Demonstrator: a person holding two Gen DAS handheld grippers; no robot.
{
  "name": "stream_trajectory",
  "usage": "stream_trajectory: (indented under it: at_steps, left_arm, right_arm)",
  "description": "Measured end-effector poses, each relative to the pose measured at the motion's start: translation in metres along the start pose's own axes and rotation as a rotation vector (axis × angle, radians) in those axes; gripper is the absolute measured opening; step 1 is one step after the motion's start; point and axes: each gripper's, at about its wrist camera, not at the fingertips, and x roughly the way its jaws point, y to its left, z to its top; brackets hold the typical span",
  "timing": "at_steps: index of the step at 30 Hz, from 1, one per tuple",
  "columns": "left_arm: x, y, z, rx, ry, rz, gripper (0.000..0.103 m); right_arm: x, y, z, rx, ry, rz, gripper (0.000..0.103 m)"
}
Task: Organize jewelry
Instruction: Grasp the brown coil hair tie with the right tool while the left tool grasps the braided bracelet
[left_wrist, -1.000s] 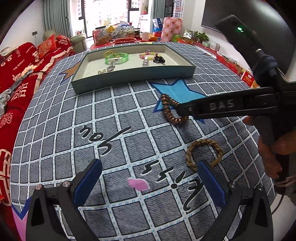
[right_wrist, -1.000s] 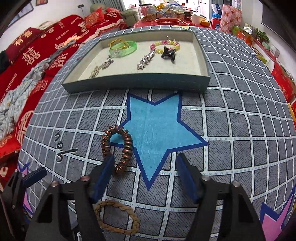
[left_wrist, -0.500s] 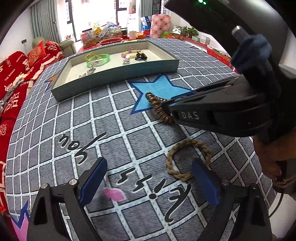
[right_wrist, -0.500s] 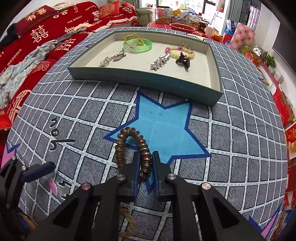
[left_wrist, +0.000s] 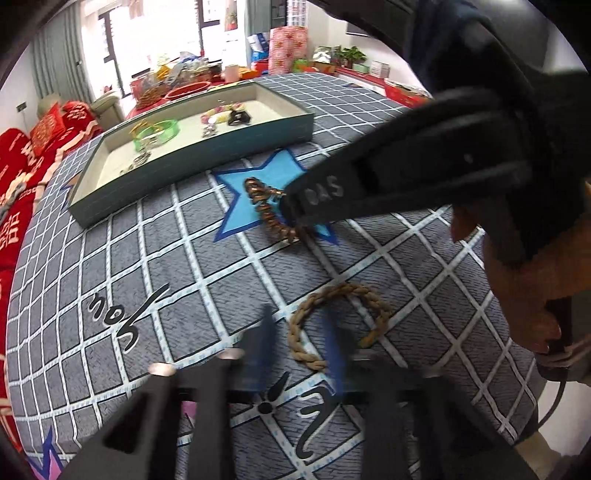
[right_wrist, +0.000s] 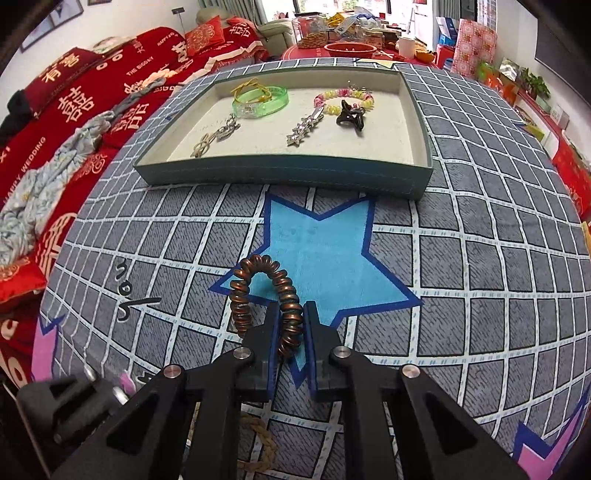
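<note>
My right gripper (right_wrist: 291, 325) is shut on a copper coil bracelet (right_wrist: 266, 291) and holds it over the blue star on the cloth; the bracelet also shows in the left wrist view (left_wrist: 271, 212). My left gripper (left_wrist: 301, 343) is blurred with motion, its blue fingers partly closed around the near side of a braided tan rope bracelet (left_wrist: 338, 325), which lies flat on the cloth. The teal tray (right_wrist: 284, 173) stands beyond, holding a green bangle (right_wrist: 260, 101), a beaded bracelet (right_wrist: 343, 98), silver pieces and a black clip (right_wrist: 351, 118).
A red sofa (right_wrist: 74, 110) runs along the left of the table. A small pink scrap (left_wrist: 190, 410) lies on the cloth near the left gripper. A cluttered side table (right_wrist: 351, 40) stands behind the tray. The right gripper's body (left_wrist: 424, 177) crosses the left wrist view.
My left gripper's fingers have narrowed sharply from wide open and moved onto the rope bracelet. My right gripper closed on the coil bracelet and has raised it off the cloth.
</note>
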Motion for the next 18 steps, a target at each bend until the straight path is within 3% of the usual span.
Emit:
stream_trajectory:
  at_steps: [7, 18]
  left_arm:
    - [-0.004, 0.012, -0.001, -0.086, -0.004, -0.04, 0.018]
    - [-0.026, 0.028, -0.002, -0.134, -0.051, -0.037, 0.018]
  right_arm:
    - [-0.011, -0.004, 0.002, 0.029, -0.028, 0.011, 0.014]
    - [-0.028, -0.009, -0.002, 0.069, -0.06, 0.038, 0.014]
